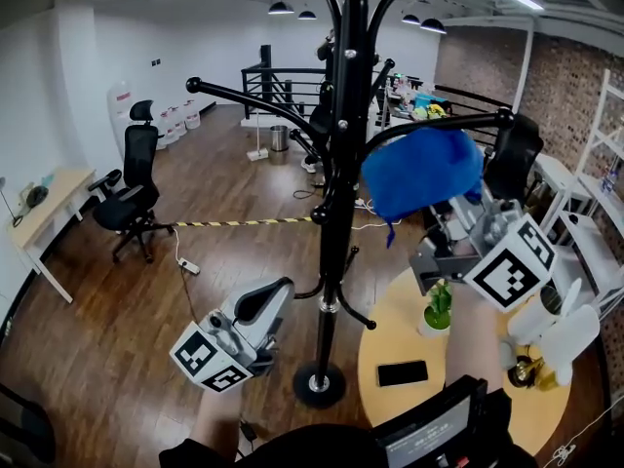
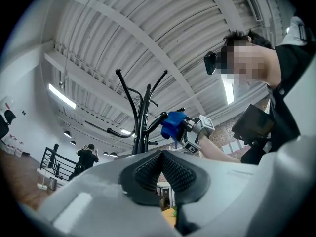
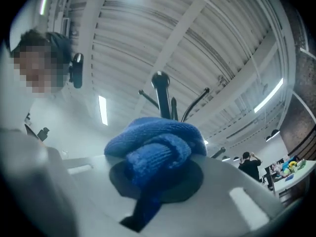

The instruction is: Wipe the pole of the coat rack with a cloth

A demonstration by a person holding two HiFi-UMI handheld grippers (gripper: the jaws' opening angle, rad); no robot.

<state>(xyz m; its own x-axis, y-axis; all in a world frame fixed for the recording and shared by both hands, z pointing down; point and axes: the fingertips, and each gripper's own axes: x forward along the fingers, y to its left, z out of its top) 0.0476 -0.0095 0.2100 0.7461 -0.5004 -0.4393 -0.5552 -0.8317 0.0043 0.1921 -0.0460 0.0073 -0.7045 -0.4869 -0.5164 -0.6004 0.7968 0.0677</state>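
The black coat rack pole (image 1: 341, 193) stands in the middle of the head view, its round base (image 1: 320, 385) on the wood floor. My right gripper (image 1: 441, 201) is shut on a bunched blue cloth (image 1: 421, 174), held just right of the pole at the height of the curved hooks. In the right gripper view the cloth (image 3: 155, 149) covers the jaws of the right gripper (image 3: 158, 177), with the pole top (image 3: 162, 95) beyond. My left gripper (image 1: 277, 293) hangs low, left of the pole, shut on nothing. Its own view has the left gripper (image 2: 162, 169) pointing up at the rack (image 2: 142, 120) and the cloth (image 2: 173, 124).
A round yellow table (image 1: 390, 334) at lower right carries a small potted plant (image 1: 439, 308) and a dark phone (image 1: 402, 372). A black office chair (image 1: 132, 193) and a desk (image 1: 39, 213) stand at left. A power strip (image 1: 188, 265) and striped tape (image 1: 244, 222) lie on the floor.
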